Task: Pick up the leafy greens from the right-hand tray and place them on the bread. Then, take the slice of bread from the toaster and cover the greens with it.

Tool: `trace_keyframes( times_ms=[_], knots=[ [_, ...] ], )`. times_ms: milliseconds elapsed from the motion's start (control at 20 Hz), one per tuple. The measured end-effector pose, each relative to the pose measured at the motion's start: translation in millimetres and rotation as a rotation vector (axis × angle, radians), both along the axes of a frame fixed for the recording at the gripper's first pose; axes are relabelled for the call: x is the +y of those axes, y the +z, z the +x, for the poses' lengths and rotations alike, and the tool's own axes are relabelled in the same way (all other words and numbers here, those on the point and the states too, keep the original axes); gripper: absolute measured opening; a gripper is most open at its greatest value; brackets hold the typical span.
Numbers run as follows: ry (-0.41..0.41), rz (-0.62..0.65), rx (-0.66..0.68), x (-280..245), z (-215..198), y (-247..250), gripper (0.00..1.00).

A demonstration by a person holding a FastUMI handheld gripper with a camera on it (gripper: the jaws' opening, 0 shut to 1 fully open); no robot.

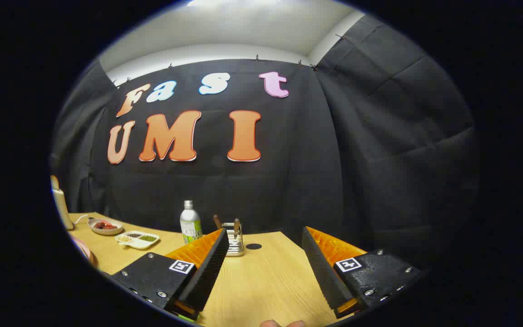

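The gripper [261, 268] is held level above the wooden table [261, 281], its fingers spread wide with nothing between them, so the step in hand looks like the approach toward the leafy greens. I cannot pick out a tray of greens with any certainty: the only tray-like things sit well off at about ten o'clock from the fingers, a white divided dish [137, 239] holding small brownish and greenish heaps, and beyond it a round bowl [105, 225] of something reddish. The toaster [233, 240] stands just ahead of the left finger at about eleven o'clock, two dark upright pieces poking from its top, which may be the bread slice, though they are too small to tell. A bottle [190, 224] with a silver cap stands just beside the toaster at its nine o'clock. The base bread is not something I can identify. To do this well, the person probably needs to tip the gripper downward and swing it until the greens come between the fingers, keeping them spread until they straddle the leaves, and steering wide of the bottle, which would topple easily.
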State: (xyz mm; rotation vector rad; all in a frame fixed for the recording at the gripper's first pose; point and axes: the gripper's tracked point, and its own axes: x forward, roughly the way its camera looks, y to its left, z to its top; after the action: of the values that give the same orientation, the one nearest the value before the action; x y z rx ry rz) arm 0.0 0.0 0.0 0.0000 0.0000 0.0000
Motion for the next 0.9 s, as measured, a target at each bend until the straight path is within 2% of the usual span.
trace_keyframes(
  times_ms=[200, 300, 400, 700, 900],
  knots=[
    [-0.02, -0.05, -0.011, 33.4, -21.9, 55.2, 0.97],
    [-0.033, -0.092, -0.06, 52.8, -39.0, 83.3, 0.97],
    [-0.004, -0.126, -0.106, 81.9, -57.5, 102.7, 0.97],
    [0.09, -0.118, -0.087, 159.6, -88.1, 111.4, 0.97],
    [0.123, -0.122, -0.077, 189.9, -97.8, 108.8, 0.97]
  ],
)
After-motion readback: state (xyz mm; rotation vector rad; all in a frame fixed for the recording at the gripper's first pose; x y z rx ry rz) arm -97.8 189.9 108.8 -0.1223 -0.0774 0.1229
